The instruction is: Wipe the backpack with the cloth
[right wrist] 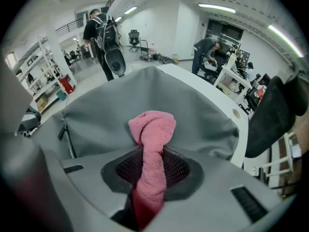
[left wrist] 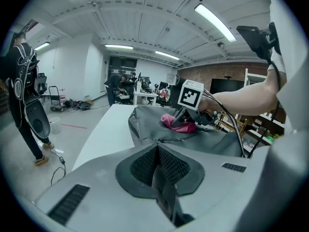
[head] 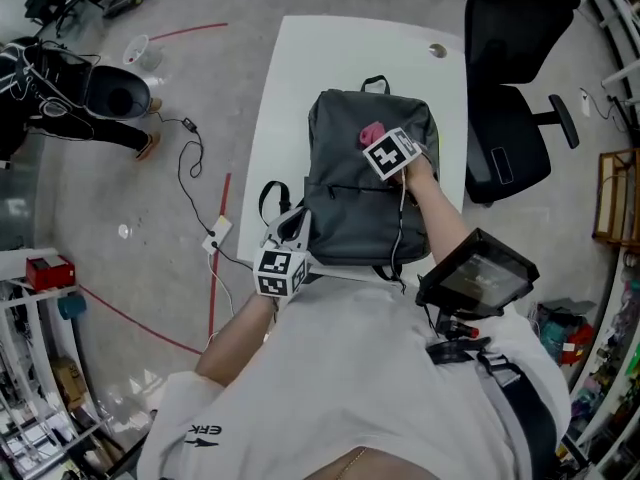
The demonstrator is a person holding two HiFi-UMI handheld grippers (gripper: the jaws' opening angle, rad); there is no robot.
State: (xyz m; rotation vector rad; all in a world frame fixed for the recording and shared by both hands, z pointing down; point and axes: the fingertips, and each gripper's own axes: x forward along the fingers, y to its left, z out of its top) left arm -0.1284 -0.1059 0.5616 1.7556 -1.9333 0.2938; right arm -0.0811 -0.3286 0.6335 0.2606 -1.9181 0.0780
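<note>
Pinching the cloth (right wrist: 152,124), right gripper (head: 381,145) rests atop the backpack (head: 350,208).

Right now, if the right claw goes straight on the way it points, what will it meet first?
The right claw is shut on the pink cloth, whose bunched end leads; that end would press into the grey backpack just behind it. It may already touch; depth is unclear.
</note>
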